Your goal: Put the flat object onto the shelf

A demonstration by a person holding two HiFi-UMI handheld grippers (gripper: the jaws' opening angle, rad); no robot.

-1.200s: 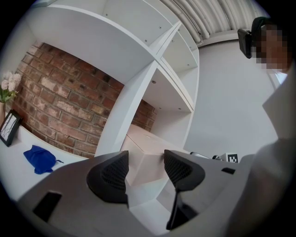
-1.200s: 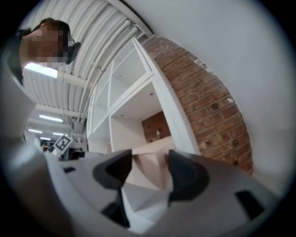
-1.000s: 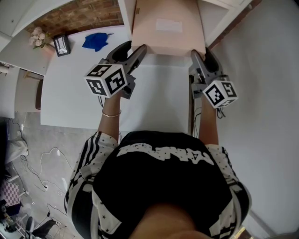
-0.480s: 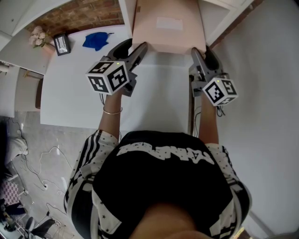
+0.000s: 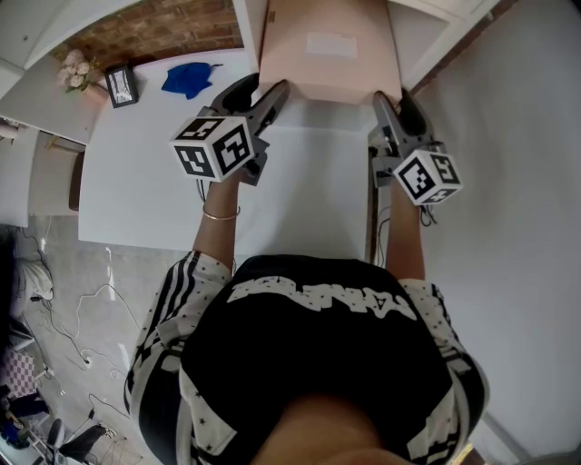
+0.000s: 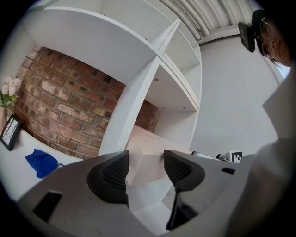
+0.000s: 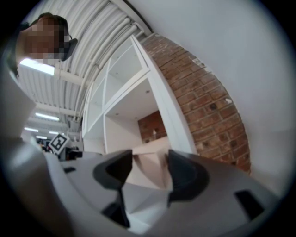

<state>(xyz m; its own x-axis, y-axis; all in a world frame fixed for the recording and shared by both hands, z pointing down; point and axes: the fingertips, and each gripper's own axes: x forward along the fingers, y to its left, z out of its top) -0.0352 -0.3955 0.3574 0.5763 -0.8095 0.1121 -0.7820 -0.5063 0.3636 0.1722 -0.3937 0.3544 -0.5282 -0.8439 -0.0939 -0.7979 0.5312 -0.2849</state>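
Note:
The flat object is a pale pink box (image 5: 327, 45) that lies with its far end between the white shelf uprights (image 5: 247, 23). My left gripper (image 5: 269, 92) is shut on its near left corner. At the near right corner my right gripper (image 5: 389, 96) is shut on it as well. In the left gripper view the box corner (image 6: 147, 155) sits between the dark ribbed pads (image 6: 113, 176), in front of the shelf compartment (image 6: 173, 95). The right gripper view shows the other corner (image 7: 150, 163) between its pads (image 7: 182, 173).
A white table (image 5: 136, 173) lies below the grippers. A blue cloth (image 5: 188, 79), a small picture frame (image 5: 120, 87) and pale flowers (image 5: 74, 71) stand at its far left by the brick wall (image 5: 154, 32). Cables lie on the grey floor (image 5: 82, 309) at left.
My left gripper has shifted slightly to the right and forward, and the box has edged a little further toward the shelf. The right gripper has barely moved.

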